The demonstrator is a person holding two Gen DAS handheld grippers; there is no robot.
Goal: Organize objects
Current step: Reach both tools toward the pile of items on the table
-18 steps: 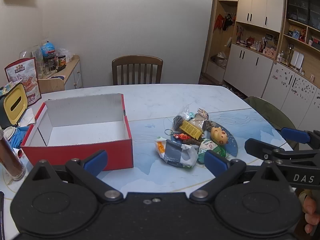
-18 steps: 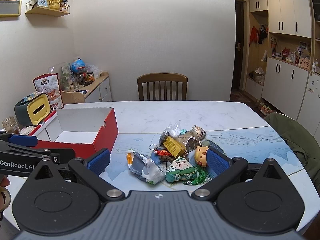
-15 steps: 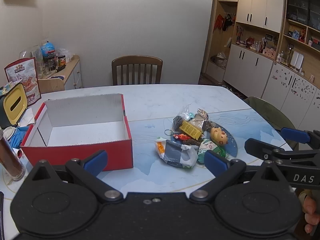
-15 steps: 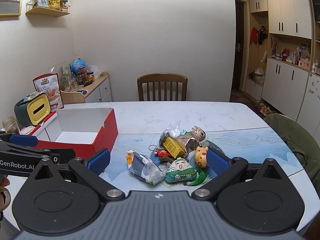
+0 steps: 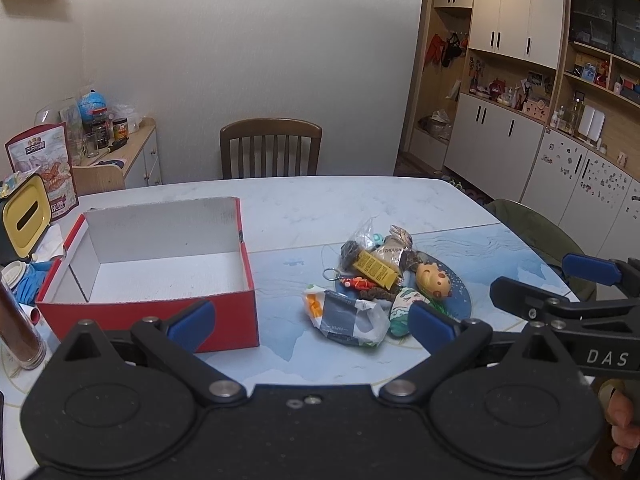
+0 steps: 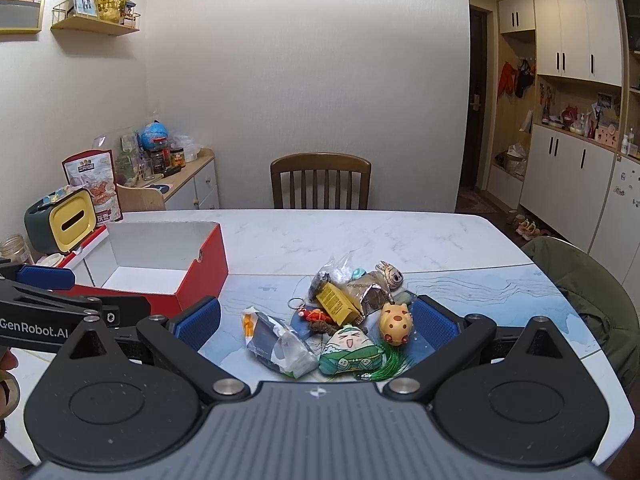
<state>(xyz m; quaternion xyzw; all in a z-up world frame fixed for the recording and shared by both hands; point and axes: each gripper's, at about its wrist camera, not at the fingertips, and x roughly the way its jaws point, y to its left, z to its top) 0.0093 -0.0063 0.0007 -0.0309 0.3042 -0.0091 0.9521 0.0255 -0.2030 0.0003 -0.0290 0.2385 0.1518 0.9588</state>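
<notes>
An empty red box (image 5: 152, 312) with a white inside (image 6: 148, 276) stands on the left of the table. To its right lies a heap of small things: a grey-white plastic bag (image 5: 344, 318) (image 6: 280, 344), a yellow packet (image 5: 374, 268) (image 6: 336, 300), a yellow plush toy (image 5: 434, 278) (image 6: 396, 322), a green plush toy (image 6: 352, 354) and an orange keychain (image 6: 314, 314). My left gripper (image 5: 312, 322) hangs open above the table's near edge, in front of the box and the heap. My right gripper (image 6: 316, 322) is open too, low over the near side of the heap.
A wooden chair (image 5: 270, 148) stands at the table's far side. A green-covered chair (image 6: 592, 296) is at the right. A yellow tissue holder (image 5: 26, 216), a jar (image 5: 16, 332) and a snack bag (image 5: 44, 168) crowd the left edge. Cabinets (image 5: 520, 128) line the right wall.
Both grippers have crept slightly forward and down toward the table. Nothing on the table has moved.
</notes>
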